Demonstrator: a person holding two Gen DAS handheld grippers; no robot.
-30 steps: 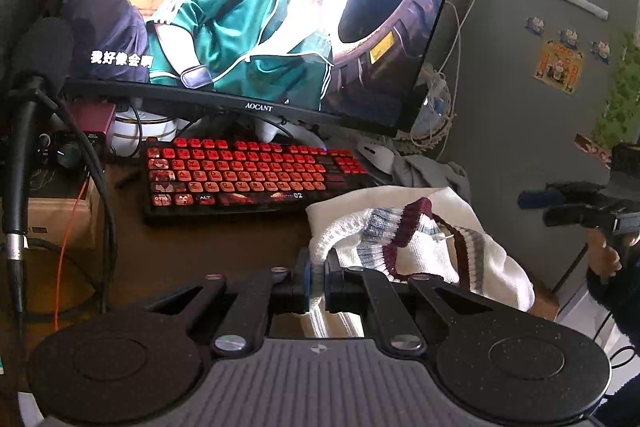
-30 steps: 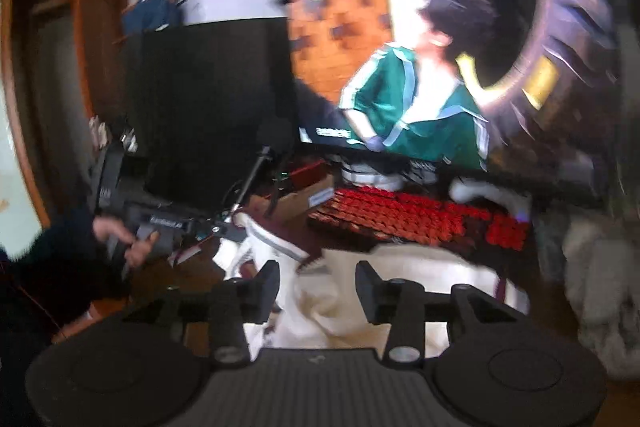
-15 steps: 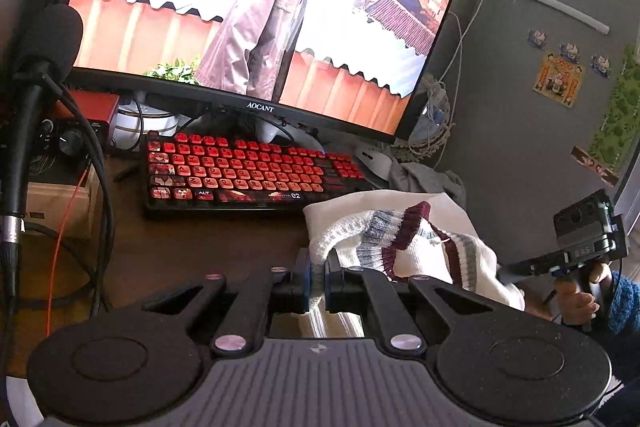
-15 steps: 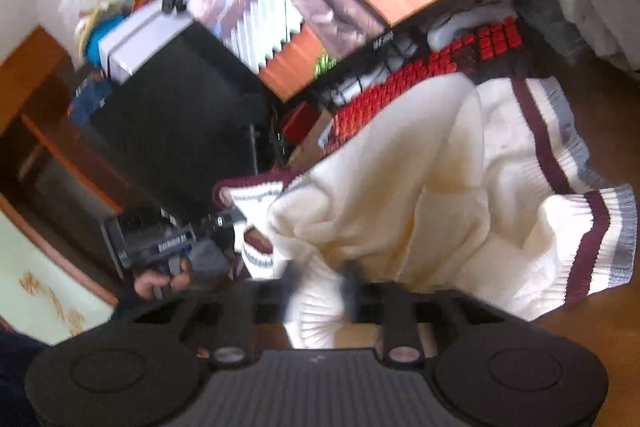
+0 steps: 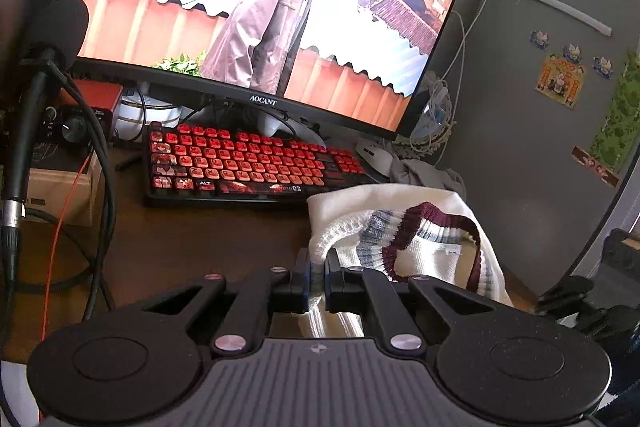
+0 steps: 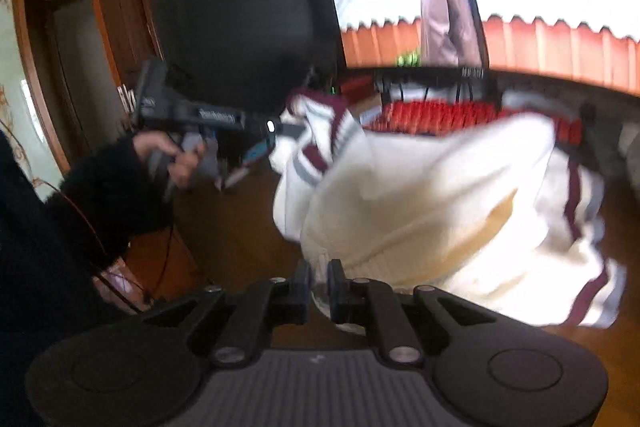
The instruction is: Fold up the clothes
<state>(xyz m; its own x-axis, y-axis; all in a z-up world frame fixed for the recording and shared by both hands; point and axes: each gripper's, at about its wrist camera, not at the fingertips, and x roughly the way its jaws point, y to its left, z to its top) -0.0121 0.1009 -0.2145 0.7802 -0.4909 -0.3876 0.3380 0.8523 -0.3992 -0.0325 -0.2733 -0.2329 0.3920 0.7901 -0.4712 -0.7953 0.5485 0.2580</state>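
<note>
- Left gripper (image 5: 317, 281) clamped on an edge of the cream knitted sweater with maroon and grey stripes (image 5: 404, 227).
- Right gripper (image 6: 318, 281) pinching another cream edge of it, view blurred.
- Sweater bunched on the dark brown wooden desk (image 5: 192, 239), just in front of the red-keyed black keyboard (image 5: 248, 163).
- Curved monitor (image 5: 256, 7) behind, video playing.

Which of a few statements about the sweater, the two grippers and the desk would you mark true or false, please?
1. The left gripper is shut on the cream sweater. True.
2. The right gripper is open and empty. False: its fingers pinch the sweater's edge.
3. The keyboard has red keys. True.
4. The monitor is switched off. False: it shows a video.
5. The sweater lies neatly folded. False: it is bunched and partly lifted.
</note>
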